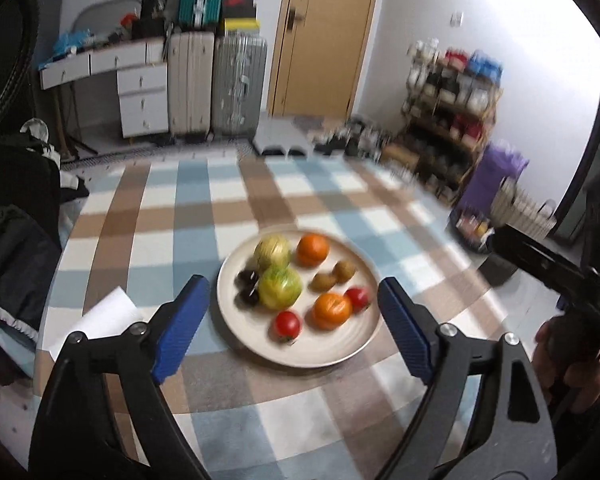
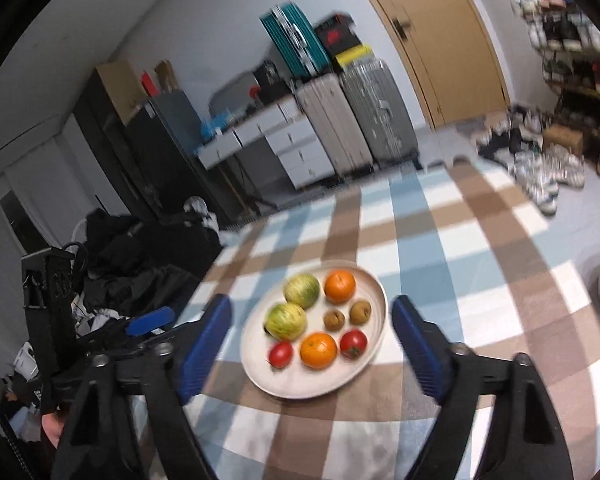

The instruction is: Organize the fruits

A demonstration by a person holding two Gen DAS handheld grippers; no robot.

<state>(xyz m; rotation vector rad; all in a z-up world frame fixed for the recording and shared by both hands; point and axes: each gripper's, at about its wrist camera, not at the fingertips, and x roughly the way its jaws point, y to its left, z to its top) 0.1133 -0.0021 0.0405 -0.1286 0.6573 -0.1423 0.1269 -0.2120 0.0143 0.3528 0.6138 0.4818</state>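
Observation:
A cream plate (image 1: 352, 354) (image 2: 260, 376) sits on the checked tablecloth. On it lie two green apples (image 1: 279, 287) (image 2: 286, 320), two oranges (image 1: 331, 310) (image 2: 318, 350), two red tomatoes (image 1: 287, 325) (image 2: 280, 353), two brown kiwis (image 1: 323, 281) (image 2: 334, 319) and two dark plums (image 1: 248, 286). The plums are hidden in the right wrist view. My left gripper (image 1: 294, 298) is open and empty, raised just short of the plate. My right gripper (image 2: 312, 316) is open and empty, also above the plate's near side. The left gripper's blue finger (image 2: 150, 321) shows at the left of the right wrist view.
A white sheet of paper (image 1: 100, 320) lies left of the plate. Dark clothes (image 1: 16, 216) are piled at the table's left edge. Suitcases (image 1: 216, 84), a white desk (image 1: 112, 68), a door (image 1: 324, 36) and shoe shelves (image 1: 448, 116) stand behind the table.

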